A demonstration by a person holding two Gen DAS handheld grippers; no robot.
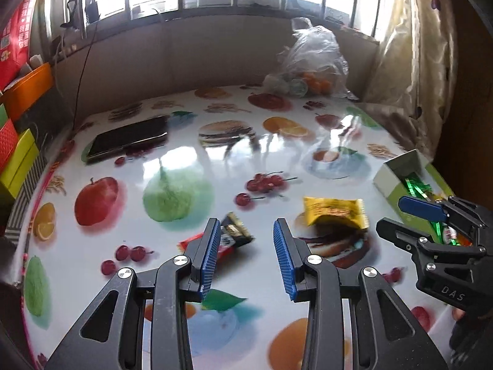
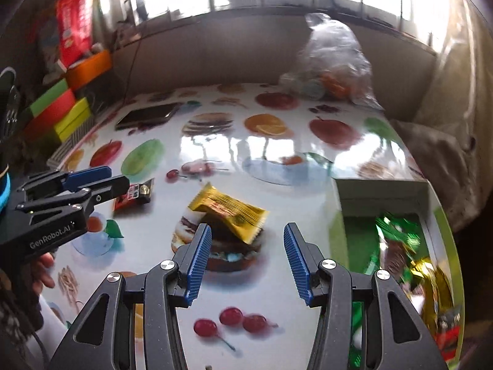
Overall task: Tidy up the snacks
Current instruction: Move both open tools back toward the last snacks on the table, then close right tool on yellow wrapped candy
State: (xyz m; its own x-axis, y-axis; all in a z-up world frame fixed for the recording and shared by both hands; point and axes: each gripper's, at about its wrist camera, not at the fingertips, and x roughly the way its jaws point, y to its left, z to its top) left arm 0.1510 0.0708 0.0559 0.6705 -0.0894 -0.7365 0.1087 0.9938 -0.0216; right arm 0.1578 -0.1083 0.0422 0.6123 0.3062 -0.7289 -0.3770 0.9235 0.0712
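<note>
A yellow snack packet [image 1: 336, 212] lies on the fruit-print table [image 1: 185, 160]; it also shows in the right wrist view [image 2: 229, 211]. A black-and-red snack packet [image 1: 229, 236] lies left of it, also seen in the right wrist view [image 2: 134, 197]. My left gripper [image 1: 246, 259] is open and empty above the table, its left finger over the black-and-red packet. My right gripper [image 2: 246, 265] is open and empty, just short of the yellow packet. A green box [image 2: 397, 246] on the right holds several wrapped snacks; it also shows in the left wrist view [image 1: 409, 182].
A dark flat case [image 1: 129, 140] lies at the table's back left. A clear plastic bag [image 1: 311, 61] with fruit stands at the back right. Coloured boxes [image 2: 61, 114] are stacked along the left edge. A curtain [image 1: 413, 71] hangs on the right.
</note>
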